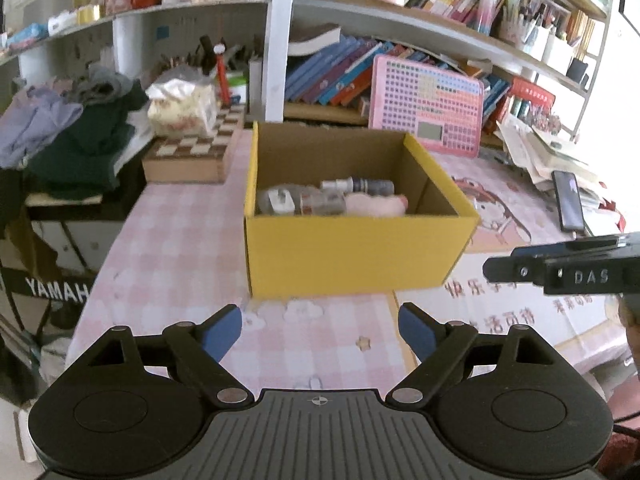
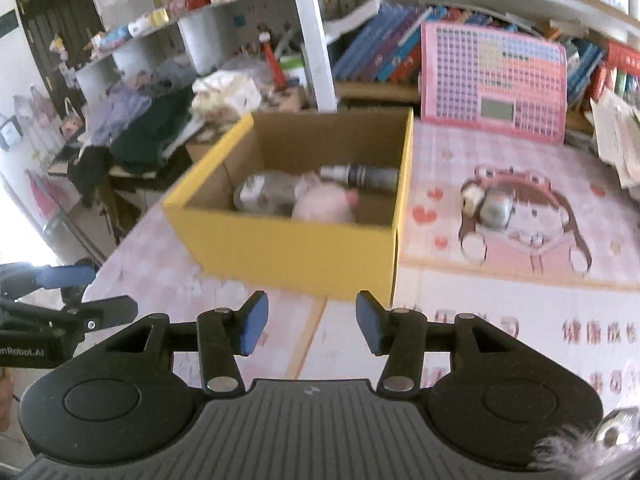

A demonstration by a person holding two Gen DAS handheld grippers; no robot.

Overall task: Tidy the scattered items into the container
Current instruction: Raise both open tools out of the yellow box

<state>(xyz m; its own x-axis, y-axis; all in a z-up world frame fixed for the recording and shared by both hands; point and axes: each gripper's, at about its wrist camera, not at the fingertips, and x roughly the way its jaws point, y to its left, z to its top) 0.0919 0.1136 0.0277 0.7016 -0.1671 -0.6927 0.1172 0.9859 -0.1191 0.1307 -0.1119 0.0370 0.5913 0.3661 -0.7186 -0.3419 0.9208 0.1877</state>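
Both your left gripper (image 1: 320,332) and right gripper (image 2: 312,322) have their fingers parted on nothing, short of the yellow cardboard box (image 2: 296,248) already holding bottles and a soft pink plush (image 2: 324,204), while right of it on the table (image 2: 520,300) lies a small, probably light, hard, roll-prone metallic bell trinket (image 2: 486,204), so pinch its body.

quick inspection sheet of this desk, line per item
surface: pink checked tablecloth with a cartoon-girl mat
job's things: open yellow cardboard box holds clear bottles and a pink plush toy; small silver round object lies on the mat outside it
clutter: wooden chessboard, black phone, pink chart board, heap of clothes
grippers: left gripper and right gripper open, empty, short of the box
cables: nothing seen
surroundings: bookshelves
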